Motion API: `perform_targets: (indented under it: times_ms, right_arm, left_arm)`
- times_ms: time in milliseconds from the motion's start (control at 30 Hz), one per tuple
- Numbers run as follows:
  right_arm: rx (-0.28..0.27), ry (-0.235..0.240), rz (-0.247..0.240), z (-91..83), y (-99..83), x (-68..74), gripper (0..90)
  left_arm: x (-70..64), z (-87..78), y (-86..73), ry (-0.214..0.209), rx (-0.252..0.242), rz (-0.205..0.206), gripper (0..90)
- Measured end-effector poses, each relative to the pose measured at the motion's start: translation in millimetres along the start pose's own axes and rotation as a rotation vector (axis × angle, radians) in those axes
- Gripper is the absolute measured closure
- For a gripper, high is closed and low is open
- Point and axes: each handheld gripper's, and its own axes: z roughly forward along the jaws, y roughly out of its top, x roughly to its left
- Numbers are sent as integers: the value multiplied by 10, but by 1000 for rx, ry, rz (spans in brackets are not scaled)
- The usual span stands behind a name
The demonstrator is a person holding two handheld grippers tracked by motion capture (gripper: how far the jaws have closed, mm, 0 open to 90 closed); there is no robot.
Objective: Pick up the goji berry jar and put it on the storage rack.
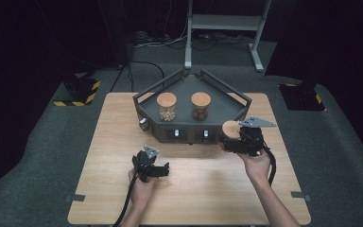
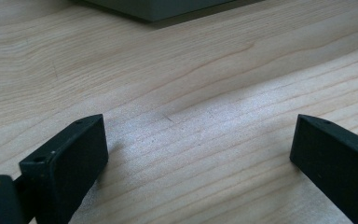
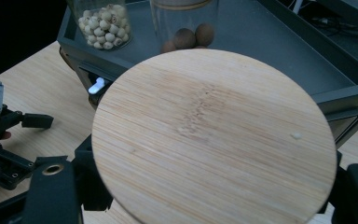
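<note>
R gripper (image 1: 236, 139), mid-right of frame, clamps a jar (image 1: 230, 130) by the tray (image 1: 238, 111) corner; L gripper (image 1: 158, 169) wide open, empty; risk: jar clips tray wall & slips.

I note a pale, matt wood-grain surface (image 2: 191, 93). The lid (image 3: 214, 140) in my right tool (image 1: 242, 140) is unvarnished bamboo. Jars (image 3: 103, 21) look like clear glass; tray (image 1: 227, 111) matt grey metal.
</note>
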Motion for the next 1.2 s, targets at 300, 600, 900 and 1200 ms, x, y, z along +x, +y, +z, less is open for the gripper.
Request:
perform_targets:
  times_ms: [300,600,900,1200]
  right_arm:
    - [-7,-18,-4,-23,52,6,258]
    - [-11,-17,-8,-25,101,6,258]
    - [-24,-33,-22,-35,184,23,257]
    - [-28,-36,-22,-24,249,9,258]
  left_arm:
    - [0,0,0,0,0,0,42]
    - [0,0,0,0,-1,0,42]
    - [0,0,0,0,0,0,42]
    - [-1,0,0,0,0,0,42]
